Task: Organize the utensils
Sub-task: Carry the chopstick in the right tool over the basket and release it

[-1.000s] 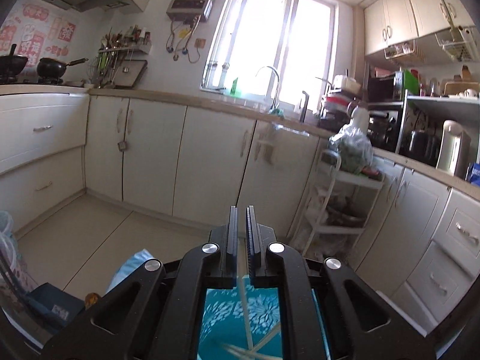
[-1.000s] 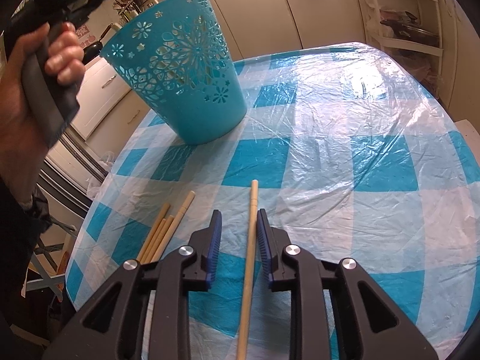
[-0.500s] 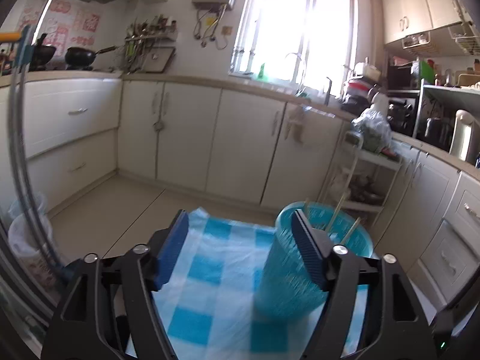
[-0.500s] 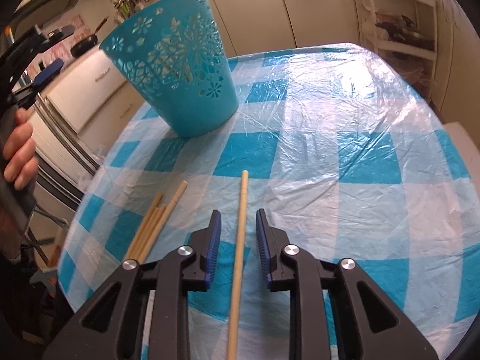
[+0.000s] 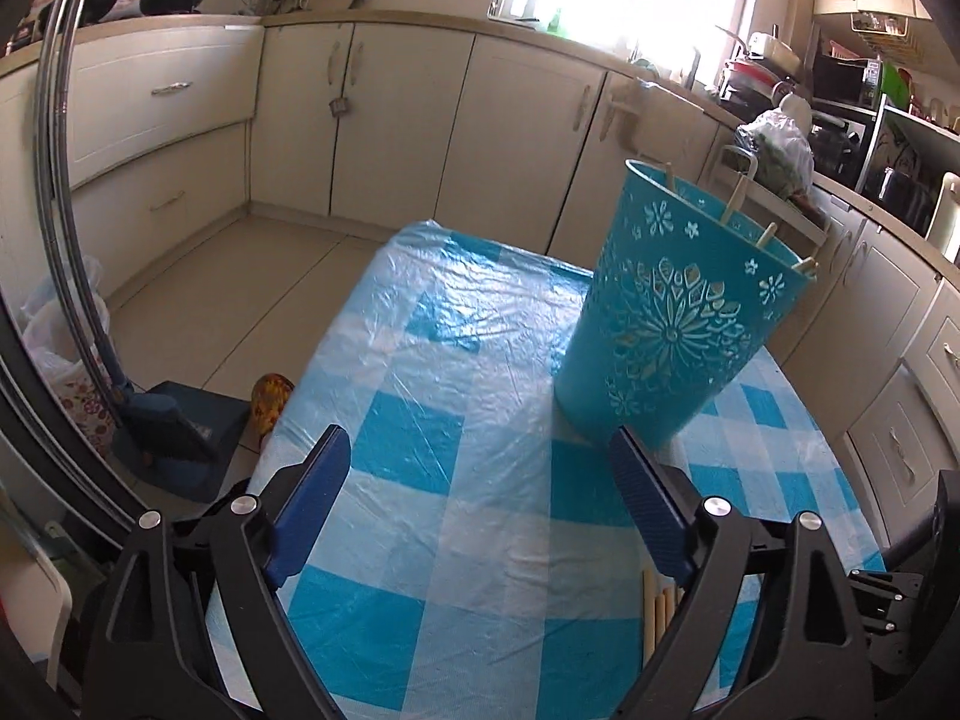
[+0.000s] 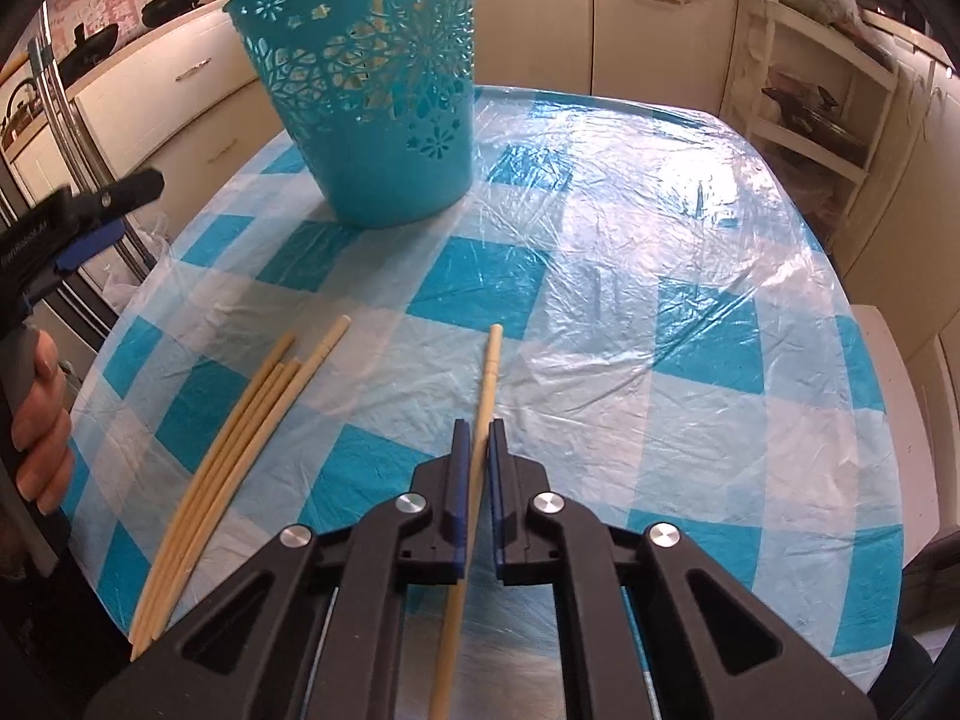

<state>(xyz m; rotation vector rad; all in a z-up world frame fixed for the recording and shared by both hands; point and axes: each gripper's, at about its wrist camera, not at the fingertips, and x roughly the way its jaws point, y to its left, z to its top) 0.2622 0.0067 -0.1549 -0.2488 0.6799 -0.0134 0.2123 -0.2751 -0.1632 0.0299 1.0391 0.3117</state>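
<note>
- While the right gripper (image 6: 474, 468) clamps its fingers on one chopstick (image 6: 487, 381), a tilted grip could let it slip short of the basket (image 6: 372, 96).
- Left gripper (image 5: 480, 480) hangs with fingers apart near the table's (image 6: 750, 324) left edge.

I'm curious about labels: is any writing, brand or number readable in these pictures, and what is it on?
White print on the left gripper: seems to end "Robot.AI"; its start is unclear.
Red-and-white wall posters: too blurred to read.
Sticker on the microwave: too small to read.
</note>
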